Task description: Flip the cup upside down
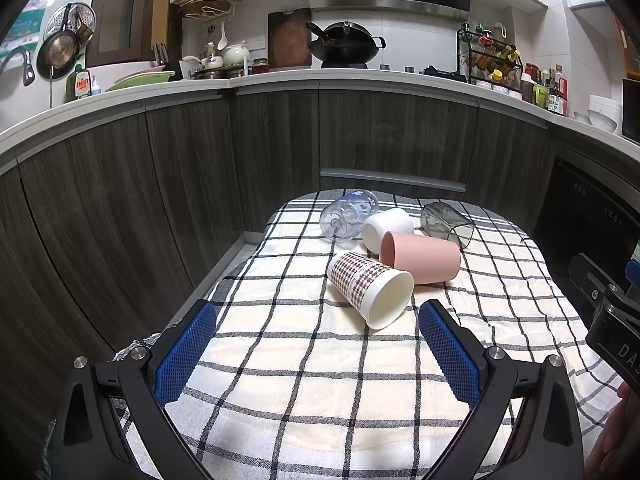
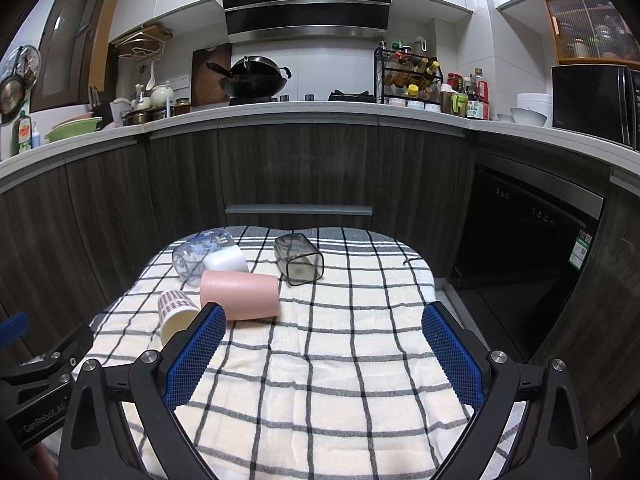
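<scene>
Left tool [image 1: 318, 322] and right tool [image 2: 324, 328] both hung over the checked cloth [image 1: 304, 380] with fingers wide apart, nothing gripped. Paper cup [image 1: 370, 288] lay on its side on the cloth, mouth toward the tools, touching the pink cup [image 1: 420, 258] behind it.

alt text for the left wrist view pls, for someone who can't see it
Five cups lie on their sides on a checked cloth, nearest a patterned paper cup with its mouth toward the camera. The open left tool is short of it, holding nothing; kitchen cabinets stand behind.
</scene>
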{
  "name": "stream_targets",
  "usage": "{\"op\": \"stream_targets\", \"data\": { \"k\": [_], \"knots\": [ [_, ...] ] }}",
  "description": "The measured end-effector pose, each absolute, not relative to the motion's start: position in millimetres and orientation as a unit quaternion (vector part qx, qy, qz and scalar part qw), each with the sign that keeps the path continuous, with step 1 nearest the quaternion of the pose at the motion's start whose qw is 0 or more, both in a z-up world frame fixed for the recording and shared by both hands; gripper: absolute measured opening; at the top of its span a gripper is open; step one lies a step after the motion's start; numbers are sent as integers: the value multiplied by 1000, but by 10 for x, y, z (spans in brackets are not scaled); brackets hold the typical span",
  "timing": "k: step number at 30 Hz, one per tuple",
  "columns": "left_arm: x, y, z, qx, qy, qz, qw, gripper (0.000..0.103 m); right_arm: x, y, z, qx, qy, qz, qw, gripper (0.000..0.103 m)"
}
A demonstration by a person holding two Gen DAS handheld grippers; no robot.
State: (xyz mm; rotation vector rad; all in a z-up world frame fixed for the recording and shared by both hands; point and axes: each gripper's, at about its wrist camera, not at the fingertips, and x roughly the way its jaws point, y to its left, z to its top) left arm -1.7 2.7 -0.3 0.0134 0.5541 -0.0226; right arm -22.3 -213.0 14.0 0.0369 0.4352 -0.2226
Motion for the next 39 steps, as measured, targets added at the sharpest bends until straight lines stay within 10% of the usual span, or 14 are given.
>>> {"op": "stream_targets", "data": {
  "k": [39],
  "knots": [
    [1118, -99, 353, -30, 288, 53, 956, 103, 1265, -2157, 422, -33, 285, -48, 957, 99]
  ]
}}
